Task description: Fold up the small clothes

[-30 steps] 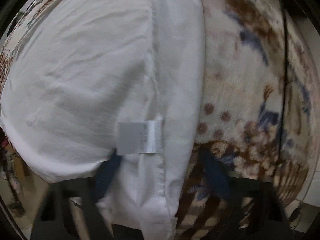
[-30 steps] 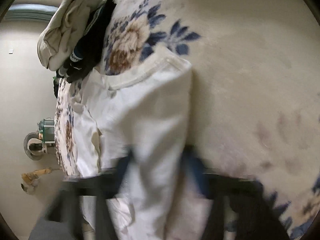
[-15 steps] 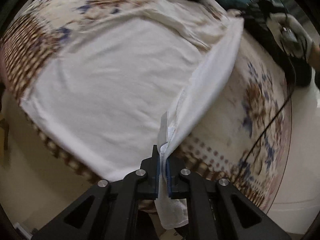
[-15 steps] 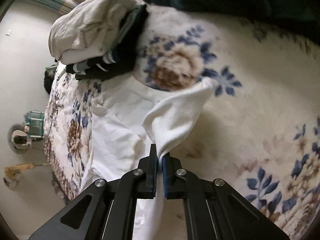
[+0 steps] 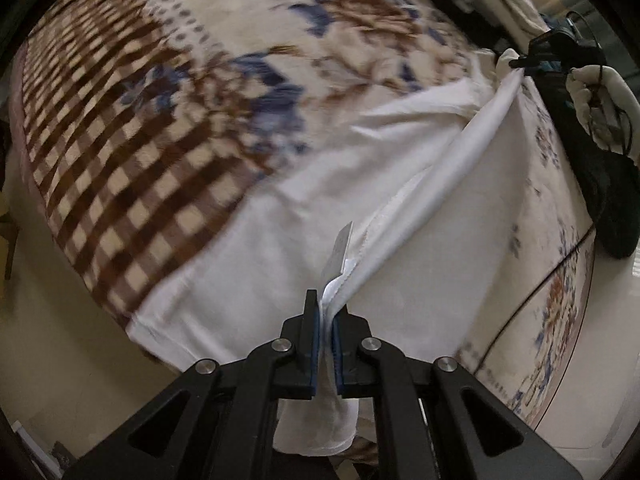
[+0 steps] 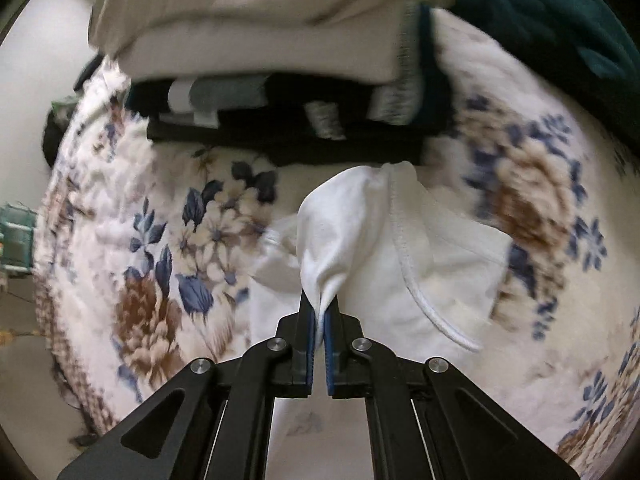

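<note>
A white garment (image 5: 280, 240) lies on a floral and checked blanket (image 5: 120, 128). My left gripper (image 5: 329, 312) is shut on its hem edge beside a grey care label (image 5: 338, 250), holding that edge lifted. The raised fold runs taut to my right gripper (image 5: 520, 65), held by a gloved hand at the far right. In the right wrist view my right gripper (image 6: 319, 314) is shut on a pinch of the white garment (image 6: 360, 240) near its stitched neckline (image 6: 416, 280).
A stack of folded clothes (image 6: 260, 68), cream over black and striped, lies just beyond the garment. A teal cloth (image 6: 560, 20) is at upper right. A black cable (image 5: 520, 312) runs over the blanket's right side. The bed edge and floor (image 5: 60, 380) are at lower left.
Both grippers have lifted the garment's edge and carried it across; the views swung, so more checked blanket shows on the left and the folded stack is now close ahead of the right gripper.
</note>
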Motion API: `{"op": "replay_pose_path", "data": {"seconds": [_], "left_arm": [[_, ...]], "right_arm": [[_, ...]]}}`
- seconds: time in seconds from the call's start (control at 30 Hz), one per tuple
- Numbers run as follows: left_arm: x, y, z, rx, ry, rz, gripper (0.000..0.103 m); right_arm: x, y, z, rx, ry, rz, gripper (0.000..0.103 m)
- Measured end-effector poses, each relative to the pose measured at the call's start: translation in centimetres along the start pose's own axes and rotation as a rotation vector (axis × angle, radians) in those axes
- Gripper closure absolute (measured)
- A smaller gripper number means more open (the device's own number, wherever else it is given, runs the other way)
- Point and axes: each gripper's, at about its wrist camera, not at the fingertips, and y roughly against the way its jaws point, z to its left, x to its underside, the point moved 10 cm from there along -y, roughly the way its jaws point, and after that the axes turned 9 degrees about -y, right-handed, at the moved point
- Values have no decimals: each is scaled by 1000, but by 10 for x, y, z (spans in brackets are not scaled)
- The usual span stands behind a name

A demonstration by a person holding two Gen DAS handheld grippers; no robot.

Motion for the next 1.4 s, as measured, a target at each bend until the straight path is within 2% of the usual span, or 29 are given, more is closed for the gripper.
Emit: {"op": "replay_pose_path", "data": {"seconds": [0.13, 0.2, 0.27, 0.33, 0.37, 0.43, 0.47, 0.5, 0.57, 0.7, 0.8, 0.87, 1.0, 1.07, 1.13, 1.17, 1.23, 1.3, 1.4], "left_arm": [[-2, -1, 31, 17, 12, 27, 98], [2, -2, 38, 61, 16, 61, 95], [6, -2, 54, 45, 33, 86, 94], [8, 3, 66, 89, 66, 83, 83], [10, 6, 78, 77, 100, 90, 73], [11, 14, 92, 98, 163, 73, 71], [14, 20, 97, 113, 196, 68, 71], [15, 22, 98, 116, 208, 68, 69], [20, 30, 95, 142, 218, 63, 66], [37, 30, 79, 172, 203, 99, 63], [48, 20, 72, 181, 194, 148, 63], [53, 16, 68, 194, 182, 174, 63], [55, 8, 61, 175, 138, 196, 63], [52, 7, 60, 190, 140, 181, 65], [47, 9, 62, 188, 131, 144, 85], [46, 9, 63, 173, 112, 141, 96], [44, 12, 62, 151, 72, 118, 97], [44, 14, 62, 119, 18, 108, 98], [45, 19, 68, 56, -50, 89, 99]], "right_arm": [[-6, -19, 28, 48, 36, 3, 99], [-7, -26, 39, 60, 49, 6, 99], [-7, -32, 44, 81, 53, 8, 99], [-6, -38, 44, 88, 36, 16, 99], [-5, -42, 43, 82, 21, 29, 98], [-4, -48, 41, 57, -18, 55, 95], [-3, -48, 41, 37, -29, 66, 85], [-2, -47, 41, 11, -35, 77, 70], [4, -36, 40, -44, -53, 91, 49], [38, 4, 35, -89, -9, 90, 48], [99, 34, 24, -100, 45, 126, 48], [157, 46, 11, -107, 64, 191, 48], [293, 50, -12, -138, 35, 379, 48], [362, 46, -17, -182, -3, 476, 48], [421, 39, -12, -221, -37, 533, 48], [437, 36, -12, -227, -41, 542, 48], [466, 29, -5, -260, -64, 528, 53], [488, 20, 2, -259, -65, 488, 92], [521, 11, 12, -268, -45, 453, 92]]}}
